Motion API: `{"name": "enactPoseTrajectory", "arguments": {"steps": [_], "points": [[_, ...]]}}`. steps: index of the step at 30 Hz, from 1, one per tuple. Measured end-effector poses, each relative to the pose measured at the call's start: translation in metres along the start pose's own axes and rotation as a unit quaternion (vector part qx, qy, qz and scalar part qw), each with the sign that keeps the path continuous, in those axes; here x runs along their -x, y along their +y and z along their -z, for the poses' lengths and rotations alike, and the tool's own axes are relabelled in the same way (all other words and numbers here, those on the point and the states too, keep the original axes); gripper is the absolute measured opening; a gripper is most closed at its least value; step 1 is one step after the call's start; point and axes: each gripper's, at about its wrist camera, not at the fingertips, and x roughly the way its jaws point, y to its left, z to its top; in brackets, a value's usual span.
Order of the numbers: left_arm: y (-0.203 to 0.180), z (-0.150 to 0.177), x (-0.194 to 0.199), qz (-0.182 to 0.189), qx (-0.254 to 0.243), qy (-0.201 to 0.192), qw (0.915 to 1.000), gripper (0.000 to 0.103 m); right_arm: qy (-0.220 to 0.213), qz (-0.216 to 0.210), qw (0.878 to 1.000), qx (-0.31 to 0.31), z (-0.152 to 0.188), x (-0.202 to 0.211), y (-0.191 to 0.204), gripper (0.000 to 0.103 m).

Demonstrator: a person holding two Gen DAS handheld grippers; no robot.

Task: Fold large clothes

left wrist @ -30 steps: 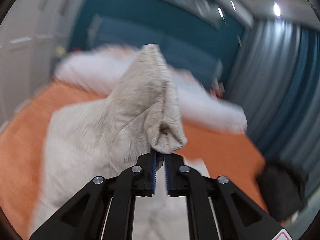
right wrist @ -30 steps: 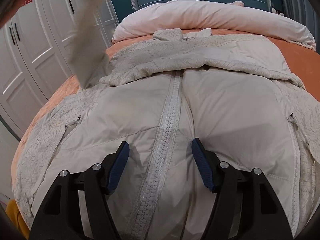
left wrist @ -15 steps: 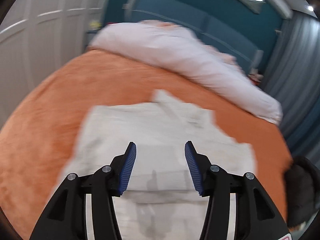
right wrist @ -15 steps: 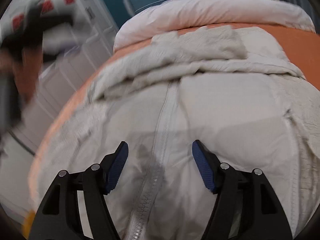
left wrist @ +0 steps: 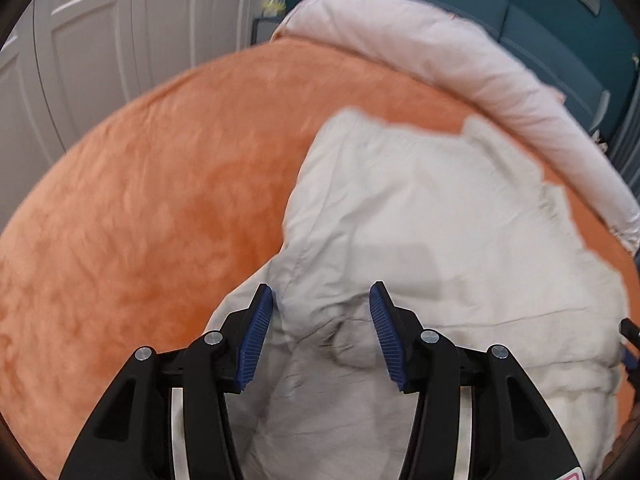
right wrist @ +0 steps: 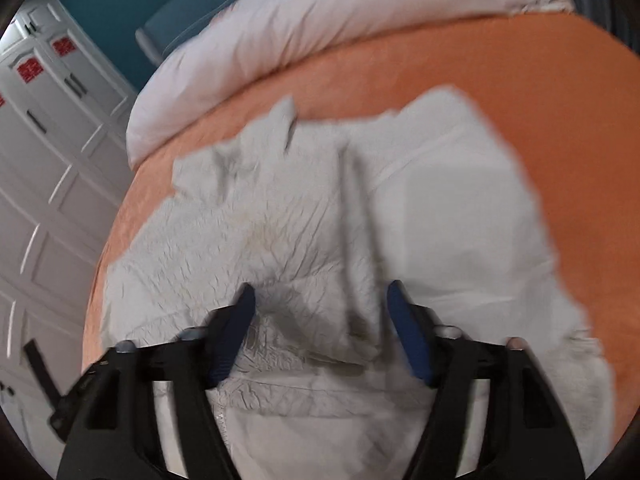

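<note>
Your cream-white puffy zip-front jacket (left wrist: 440, 240) lies spread on the orange velvety bedspread (left wrist: 140, 220), below the rolled pale pink duvet (right wrist: 320, 32). Your left gripper (left wrist: 321, 308) hangs over a crumpled fold with its jaws apart, gripping nothing. Your right gripper (right wrist: 320, 304) has just been closing, yet its blurred blue pads (right wrist: 404, 320) stand clear of the wrinkled fabric between them.
</note>
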Motion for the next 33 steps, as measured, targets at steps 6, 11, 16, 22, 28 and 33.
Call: {"name": "enactPoseTrajectory", "arguments": {"steps": [6,11,16,22,28,33], "points": [[0.015,0.016,-0.010,0.019,0.016,-0.019,0.9995,0.056,-0.109,-0.020,0.992,0.062,0.027,0.053,0.011,0.005],[0.006,0.026,-0.012,-0.001,-0.008,-0.038,0.9993,0.058,-0.022,0.014,0.999,0.034,0.042,-0.006,-0.025,0.010],[0.006,0.026,-0.011,-0.001,-0.007,-0.044,0.9990,0.058,-0.090,0.065,0.994,0.024,0.044,0.037,-0.007,0.016],[0.006,0.029,-0.011,-0.003,-0.006,-0.051,0.9987,0.058,-0.122,0.017,0.982,0.145,0.034,0.049,0.082,0.017],[0.006,0.030,-0.013,0.004,-0.002,-0.053,0.9986,0.059,-0.044,0.049,0.974,0.218,0.047,-0.035,0.092,0.015],[0.004,0.032,-0.015,0.001,-0.007,-0.060,0.9982,0.061,-0.062,0.032,0.978,0.197,0.058,-0.043,0.074,0.014]]}}
